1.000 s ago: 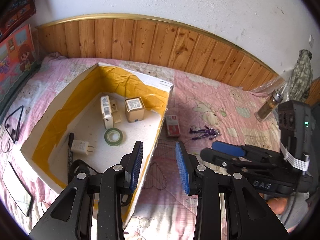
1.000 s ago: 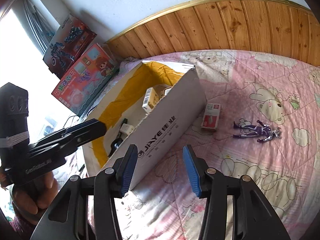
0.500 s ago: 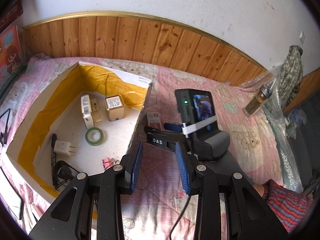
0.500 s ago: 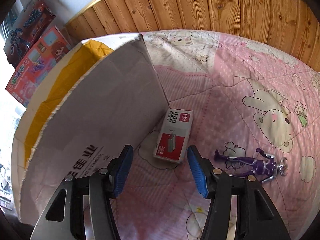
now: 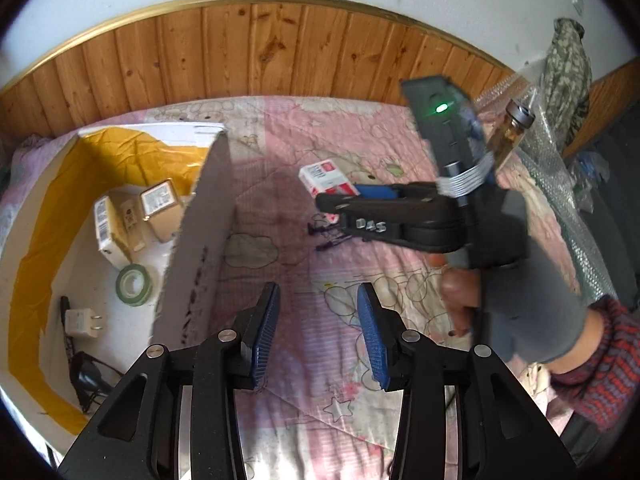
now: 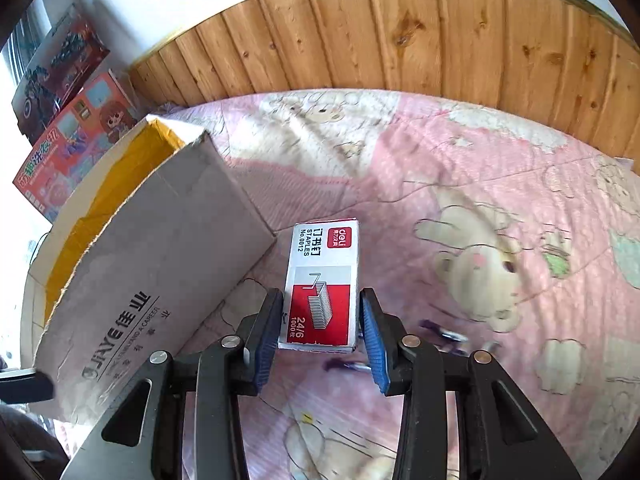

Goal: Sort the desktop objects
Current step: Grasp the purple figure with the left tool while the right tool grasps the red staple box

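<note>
Pink bedding (image 6: 460, 184) below wood panelling is the work surface. The staple box (image 6: 322, 286) sits between the pads of the right gripper (image 6: 320, 334), seemingly just clamped; half a second ago it was merely approached. A lift leftward into the cardboard box (image 6: 160, 264) is called for. The left gripper (image 5: 318, 336) is held half open, empty.

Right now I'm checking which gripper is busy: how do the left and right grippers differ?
The right gripper has the staple box between its fingers, against both pads; the left gripper has nothing between its open fingers. The right gripper sits low over the pink quilt; the left gripper hangs back beside the cardboard box. Both have blue pads on black fingers.
</note>
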